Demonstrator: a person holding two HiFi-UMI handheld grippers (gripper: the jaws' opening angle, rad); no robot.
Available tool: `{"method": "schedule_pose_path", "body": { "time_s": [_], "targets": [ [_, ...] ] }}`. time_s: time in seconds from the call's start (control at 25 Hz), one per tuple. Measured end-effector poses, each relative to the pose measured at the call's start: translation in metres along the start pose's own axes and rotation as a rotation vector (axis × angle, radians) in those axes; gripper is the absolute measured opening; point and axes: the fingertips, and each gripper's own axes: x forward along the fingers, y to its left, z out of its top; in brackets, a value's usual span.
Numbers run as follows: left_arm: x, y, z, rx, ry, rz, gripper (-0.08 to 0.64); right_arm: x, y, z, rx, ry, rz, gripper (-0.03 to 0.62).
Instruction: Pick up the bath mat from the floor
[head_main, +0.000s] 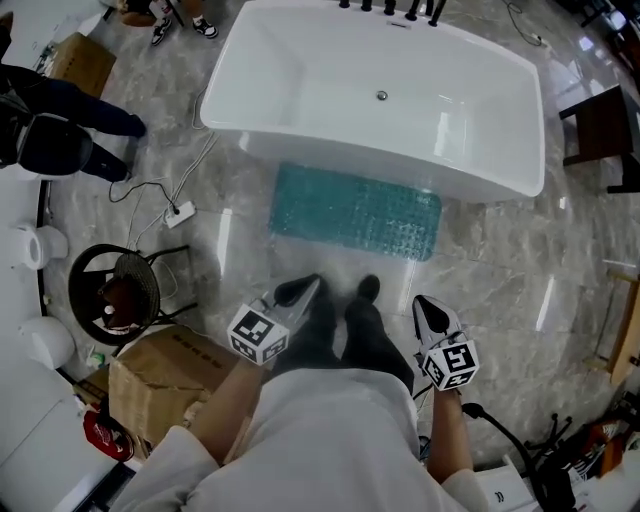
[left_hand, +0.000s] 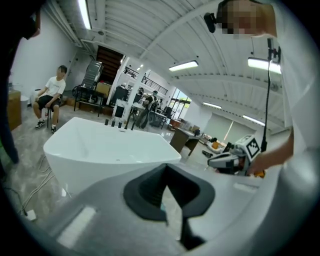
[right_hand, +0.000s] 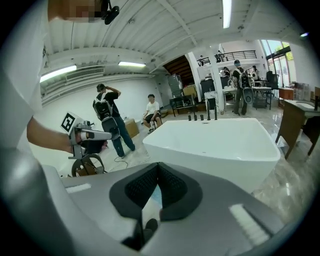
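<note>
The grey marble floor (head_main: 520, 260) fills most of the head view, and on it stands a big white bathtub (head_main: 480, 175), empty inside, with black taps at its far rim. The teal bath mat (head_main: 355, 210) lies flat on the floor just beside the near wall of the bathtub, along its length, with its far long edge close under the tub; neither gripper touches it. To the left, near the person, there is a brown cardboard box (head_main: 160, 375), and behind it a round black metal frame (head_main: 110, 290). The person stands in front of the mat, with dark legs (head_main: 350, 325) between the two grippers. The left gripper (head_main: 300, 290) is held in the air above the floor, well apart from the mat; its jaws are closed together with nothing between them. The right gripper (head_main: 428, 308) is at about the same height on the other side, its jaws also closed and empty. A small white power strip (head_main: 180, 213) lies on the floor to the left of the mat
</note>
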Motion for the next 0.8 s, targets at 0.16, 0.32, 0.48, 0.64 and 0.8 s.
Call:
{"method": "schedule_pose_path", "body": {
  "time_s": [0.16, 0.32, 0.48, 0.64, 0.8],
  "targets": [
    [0.023, 0.016, -0.009, -0.017, 0.002, 0.021, 0.002, 0.02, -0.017, -0.014, 0.048, 0.02, 0.033, 0.005],
    [0.044, 0.036, -0.024, -0.042, 0.006, 0.041, 0.002, 0.044, -0.028, -0.029, 0.059, 0.056, 0.097, 0.005],
    [0.073, 0.063, -0.043, -0.048, 0.006, 0.063, 0.002, 0.075, -0.052, -0.046, 0.065, 0.077, 0.105, 0.005],
    [0.099, 0.095, -0.07, -0.055, 0.021, 0.086, 0.002, 0.113, -0.075, -0.074, 0.059, 0.116, 0.117, 0.005],
    [0.124, 0.121, -0.097, -0.063, 0.043, 0.098, 0.002, 0.148, -0.096, -0.1, 0.055, 0.137, 0.115, 0.005]
  ]
}}
